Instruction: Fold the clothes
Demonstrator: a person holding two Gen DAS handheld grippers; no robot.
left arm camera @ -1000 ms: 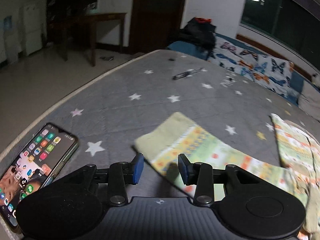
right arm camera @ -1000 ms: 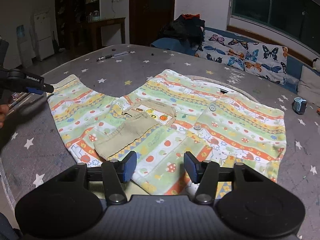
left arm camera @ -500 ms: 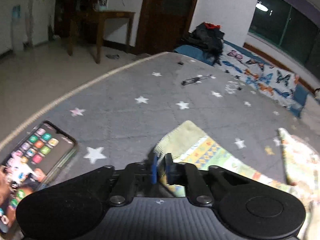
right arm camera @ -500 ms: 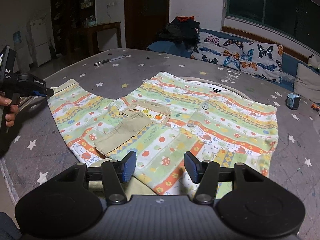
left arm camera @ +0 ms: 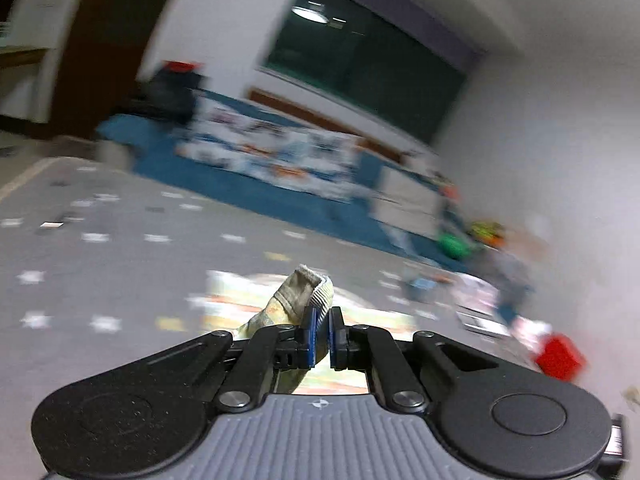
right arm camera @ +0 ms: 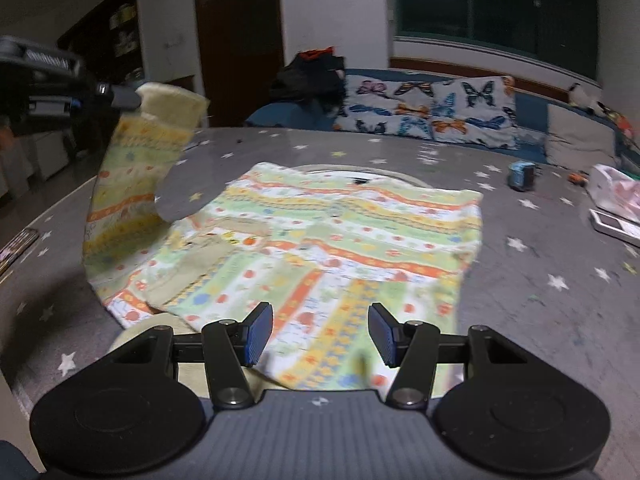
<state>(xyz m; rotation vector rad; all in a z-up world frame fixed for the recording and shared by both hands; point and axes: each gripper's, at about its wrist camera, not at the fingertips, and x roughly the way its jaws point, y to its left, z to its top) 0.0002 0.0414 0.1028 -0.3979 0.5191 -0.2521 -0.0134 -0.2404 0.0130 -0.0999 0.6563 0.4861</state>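
Lifted since a second ago, the sleeve cuff (left arm camera: 310,294) now rides pinched in the left gripper (left arm camera: 320,338), whose fingers are pressed together on it; motion blur smears the bed (left arm camera: 120,248) and everything behind. From the right wrist, the right gripper (right arm camera: 320,336) hovers with fingers spread above the patterned pajama top (right arm camera: 320,240) lying flat on the bed, its near hem hidden; the raised sleeve (right arm camera: 136,168) hangs at left.

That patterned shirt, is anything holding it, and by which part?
Yes: the left hand-held gripper is shut on the shirt at its sleeve cuff, lifting the sleeve. The right hand-held gripper is open, holding nothing.
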